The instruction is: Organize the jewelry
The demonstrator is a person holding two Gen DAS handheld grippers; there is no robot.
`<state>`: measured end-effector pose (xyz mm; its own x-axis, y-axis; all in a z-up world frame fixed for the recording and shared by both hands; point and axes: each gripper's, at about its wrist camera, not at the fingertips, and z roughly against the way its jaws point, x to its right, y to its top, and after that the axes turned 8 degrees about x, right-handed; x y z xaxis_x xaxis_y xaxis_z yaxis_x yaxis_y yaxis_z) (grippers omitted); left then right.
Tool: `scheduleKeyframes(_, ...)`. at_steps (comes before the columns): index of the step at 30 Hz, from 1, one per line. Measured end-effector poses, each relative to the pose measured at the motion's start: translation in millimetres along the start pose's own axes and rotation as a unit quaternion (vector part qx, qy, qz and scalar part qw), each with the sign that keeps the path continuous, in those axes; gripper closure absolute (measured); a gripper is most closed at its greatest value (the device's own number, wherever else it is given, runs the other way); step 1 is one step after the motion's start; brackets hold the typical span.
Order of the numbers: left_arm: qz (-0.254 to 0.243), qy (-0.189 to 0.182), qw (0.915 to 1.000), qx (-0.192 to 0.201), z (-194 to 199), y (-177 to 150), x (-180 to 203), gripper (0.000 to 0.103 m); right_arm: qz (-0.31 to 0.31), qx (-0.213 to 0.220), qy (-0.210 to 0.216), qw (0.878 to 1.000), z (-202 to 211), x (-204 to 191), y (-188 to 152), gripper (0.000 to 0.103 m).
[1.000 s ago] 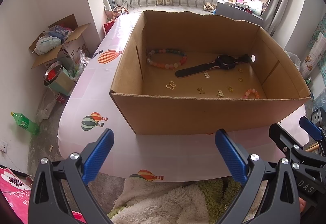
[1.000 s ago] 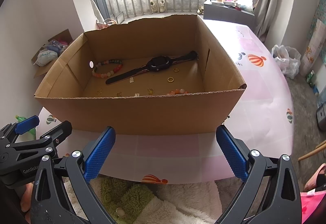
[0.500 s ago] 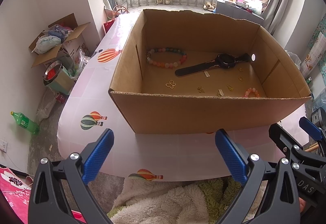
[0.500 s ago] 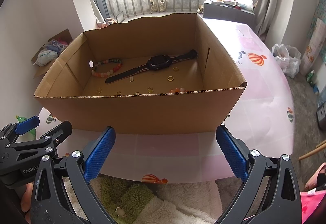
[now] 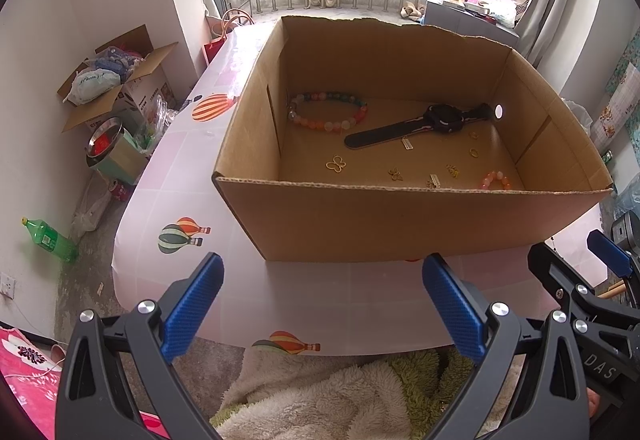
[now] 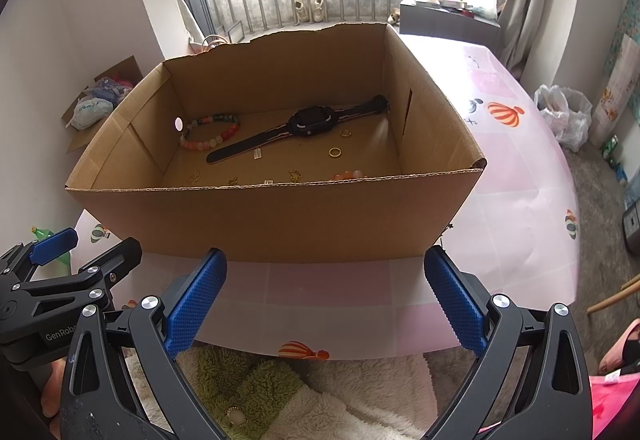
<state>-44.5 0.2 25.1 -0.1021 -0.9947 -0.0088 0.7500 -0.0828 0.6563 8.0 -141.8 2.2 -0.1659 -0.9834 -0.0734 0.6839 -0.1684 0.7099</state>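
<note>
So the bench (image 5: 304,292) with the pink balloon-print cover fills most of both views, and a big open cardboard box (image 5: 400,224) sits on it, dead centre. Both grippers hang at the bottom of the frame, short of the box: left gripper (image 5: 320,300) and right gripper (image 6: 326,292), each with its blue fingers spread wide and holding nothing. All the jewelry is on the box floor: a black watch (image 5: 420,126) lying diagonally in the middle, a multicolour bead bracelet (image 5: 326,112) up left of it, a small pink bead bracelet (image 5: 495,180) lower right, a gold butterfly charm (image 5: 335,163) lower left, plus two gold rings (image 6: 335,152).
</note>
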Motion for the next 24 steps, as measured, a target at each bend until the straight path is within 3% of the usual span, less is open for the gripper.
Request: scheduleKeyframes(24,0.002,-0.002,1.0,-0.004,-0.2,-2.0,-1.4,0.006,0.003,-0.002,0.003,1.0,-0.9,2.7,1.1,0.008)
